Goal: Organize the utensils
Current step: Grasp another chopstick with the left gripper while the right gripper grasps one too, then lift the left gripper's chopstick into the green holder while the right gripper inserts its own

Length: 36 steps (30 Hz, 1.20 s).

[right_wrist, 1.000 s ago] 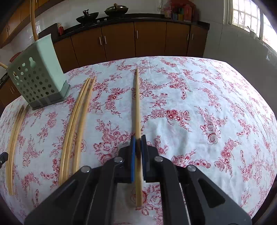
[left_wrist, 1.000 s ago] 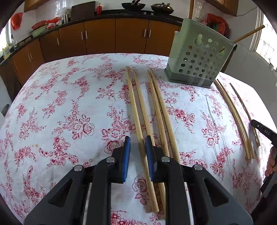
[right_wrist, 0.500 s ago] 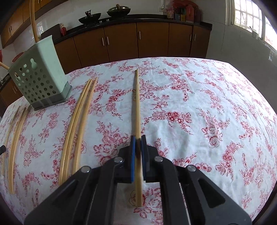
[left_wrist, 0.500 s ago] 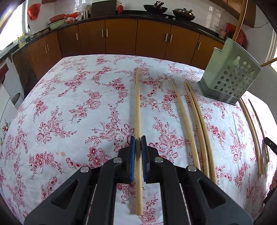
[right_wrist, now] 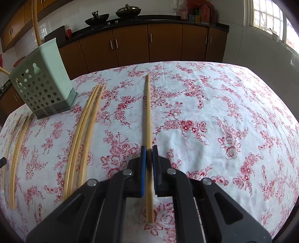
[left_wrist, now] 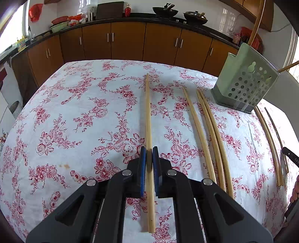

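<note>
Chopsticks, 2 pcs, one per gripper
L gripper (left_wrist: 149, 156) & R gripper (right_wrist: 149, 155) each clenched on a chopstick (left_wrist: 148, 119) (right_wrist: 147, 115) near its butt, prob. for tip-first drop into holder (left_wrist: 244, 87).

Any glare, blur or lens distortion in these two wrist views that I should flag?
Left wrist view: strong fisheye bend, so the loose chopsticks curve and the table edge bows; window light blows out the upper left corner. Right wrist view: same barrel distortion; the window at upper right is overexposed. In both, the held chopstick goes dark and soft between the tongs.
</note>
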### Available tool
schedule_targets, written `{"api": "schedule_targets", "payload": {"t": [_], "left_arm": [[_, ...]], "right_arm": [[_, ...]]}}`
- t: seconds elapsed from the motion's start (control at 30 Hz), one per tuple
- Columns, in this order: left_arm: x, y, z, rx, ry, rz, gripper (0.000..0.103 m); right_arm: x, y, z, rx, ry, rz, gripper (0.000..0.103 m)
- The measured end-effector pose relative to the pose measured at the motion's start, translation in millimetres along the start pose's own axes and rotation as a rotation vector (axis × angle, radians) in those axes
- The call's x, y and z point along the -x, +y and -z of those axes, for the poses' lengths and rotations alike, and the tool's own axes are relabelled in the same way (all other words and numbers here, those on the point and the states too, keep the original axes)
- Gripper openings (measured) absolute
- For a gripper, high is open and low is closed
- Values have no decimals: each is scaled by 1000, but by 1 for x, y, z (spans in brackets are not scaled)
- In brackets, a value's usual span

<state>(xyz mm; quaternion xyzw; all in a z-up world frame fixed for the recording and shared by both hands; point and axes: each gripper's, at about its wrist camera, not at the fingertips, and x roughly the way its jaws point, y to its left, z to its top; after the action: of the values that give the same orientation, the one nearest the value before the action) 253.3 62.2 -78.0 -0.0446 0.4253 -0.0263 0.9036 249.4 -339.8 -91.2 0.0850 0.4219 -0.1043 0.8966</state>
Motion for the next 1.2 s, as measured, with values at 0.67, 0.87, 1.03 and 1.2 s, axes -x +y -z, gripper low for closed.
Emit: {"api": "schedule_targets", "payload": {"t": [0.67,0.87,1.03,1.2], "left_arm": [[14,-13,19,-72,8,-45,8],[18,-14,21,-79,26,-52,8],[38,-9,14,-67,-18,-35,7],[71,-4,-6,-40,-116,-12,7]], "right_arm": [[14,1,16,25,1,-9,8],[22,-5,19,-1,-10,-25,8],[49,-13,10,-13,-83,-42,8],[79,-21,-5,-37,-168,-58,8]]}}
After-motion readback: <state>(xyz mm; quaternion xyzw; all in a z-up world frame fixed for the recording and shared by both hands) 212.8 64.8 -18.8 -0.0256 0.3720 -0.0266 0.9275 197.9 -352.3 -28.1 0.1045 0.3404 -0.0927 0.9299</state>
